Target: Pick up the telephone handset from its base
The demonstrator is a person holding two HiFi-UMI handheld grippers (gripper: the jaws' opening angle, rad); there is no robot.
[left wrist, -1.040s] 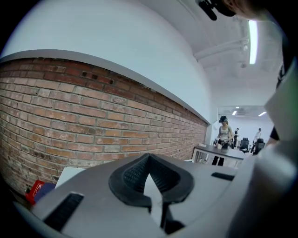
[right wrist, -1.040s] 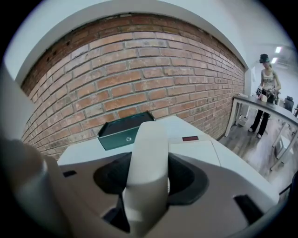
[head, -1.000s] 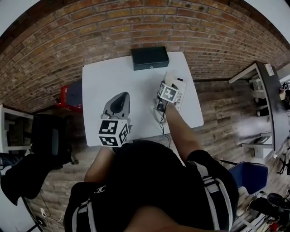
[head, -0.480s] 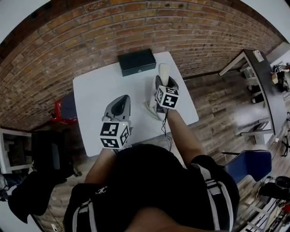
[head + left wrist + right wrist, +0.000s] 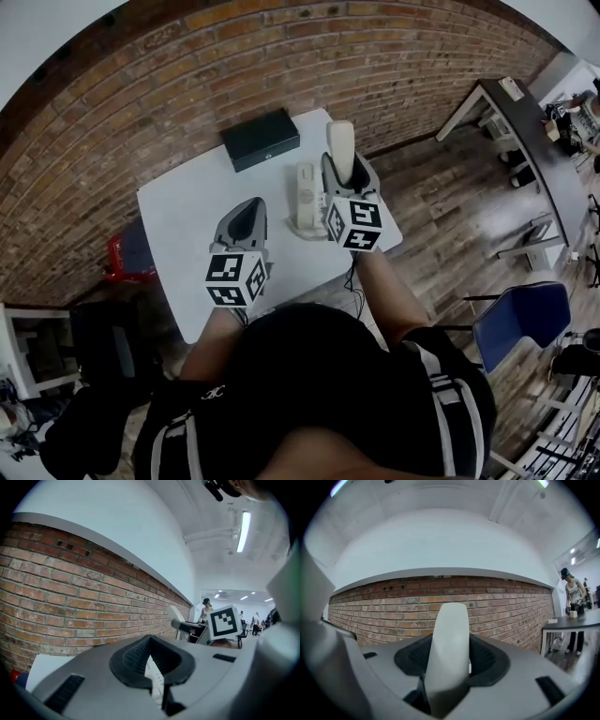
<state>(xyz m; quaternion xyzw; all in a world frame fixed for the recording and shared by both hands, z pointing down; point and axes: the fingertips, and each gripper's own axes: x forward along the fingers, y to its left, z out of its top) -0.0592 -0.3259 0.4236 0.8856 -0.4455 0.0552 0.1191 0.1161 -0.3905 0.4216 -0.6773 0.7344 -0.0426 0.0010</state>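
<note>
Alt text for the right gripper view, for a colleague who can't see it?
The right gripper is shut on the cream telephone handset, which fills the middle of the frame. Behind it runs a brick wall; a person stands at far right.

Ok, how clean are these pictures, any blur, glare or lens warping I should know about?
Head view: heavy fisheye, the brick wall bows into an arc, and detail is fairly sharp. Right gripper view: the handset sits so near the lens that it looks soft, while the bricks behind are crisper. Left gripper view: the ceiling strip light is blown out and the corners are vignetted black.
</note>
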